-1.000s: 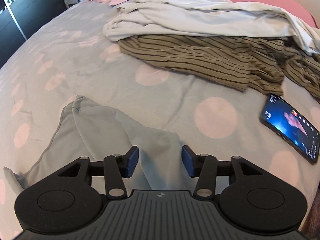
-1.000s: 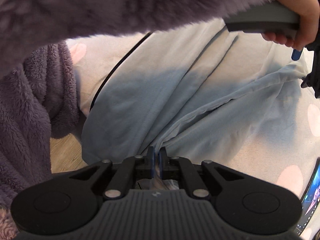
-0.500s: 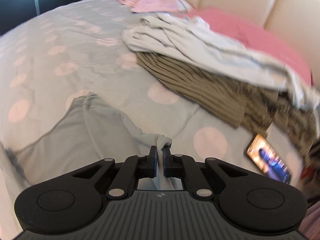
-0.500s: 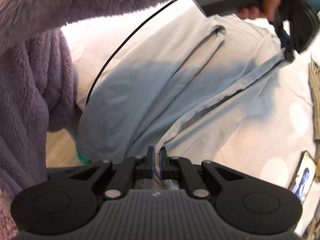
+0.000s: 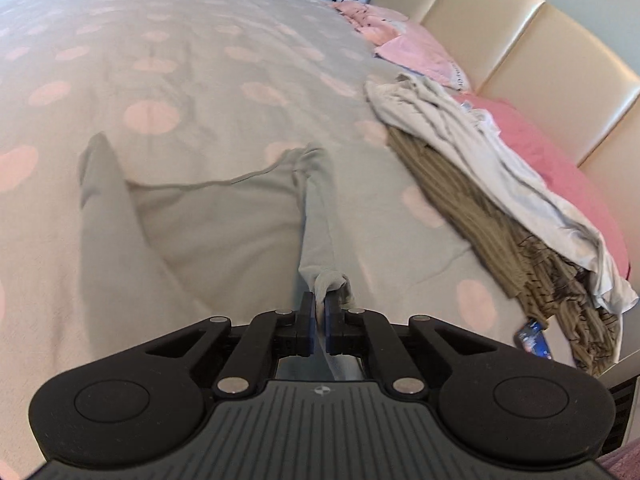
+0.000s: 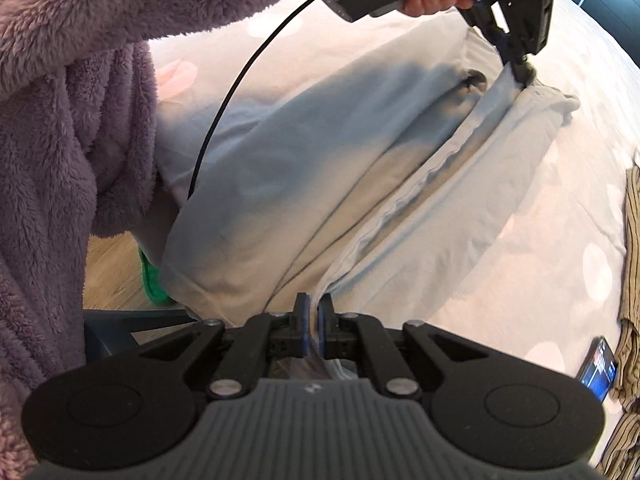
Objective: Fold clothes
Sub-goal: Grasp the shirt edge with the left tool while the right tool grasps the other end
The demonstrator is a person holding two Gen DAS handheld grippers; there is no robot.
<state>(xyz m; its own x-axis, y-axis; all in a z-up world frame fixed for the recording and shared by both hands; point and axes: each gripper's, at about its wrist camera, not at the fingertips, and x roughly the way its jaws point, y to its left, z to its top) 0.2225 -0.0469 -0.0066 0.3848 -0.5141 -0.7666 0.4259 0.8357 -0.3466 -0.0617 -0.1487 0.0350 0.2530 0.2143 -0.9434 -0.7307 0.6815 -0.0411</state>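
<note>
A light grey-blue garment [image 5: 224, 224] lies spread on the polka-dot bedspread [image 5: 192, 56]. My left gripper [image 5: 317, 320] is shut on a bunched edge of it and holds that edge lifted. In the right wrist view the same garment [image 6: 320, 168] stretches away from me, with a long fold running between the two grippers. My right gripper [image 6: 313, 320] is shut on its near edge. The left gripper also shows in the right wrist view [image 6: 516, 66], at the top, pinching the garment's far end.
A pile of a white garment [image 5: 480, 148] over a brown striped one [image 5: 500, 240] lies at the right, near pink pillows [image 5: 560, 168] and the headboard. A phone [image 5: 534, 342] lies by the pile. The person's purple fleece sleeve [image 6: 80, 120] fills the left of the right wrist view.
My left gripper was open a second ago, then shut on the garment's edge and lifted it. The garment is now pulled taut between both grippers. The right gripper stayed shut.
</note>
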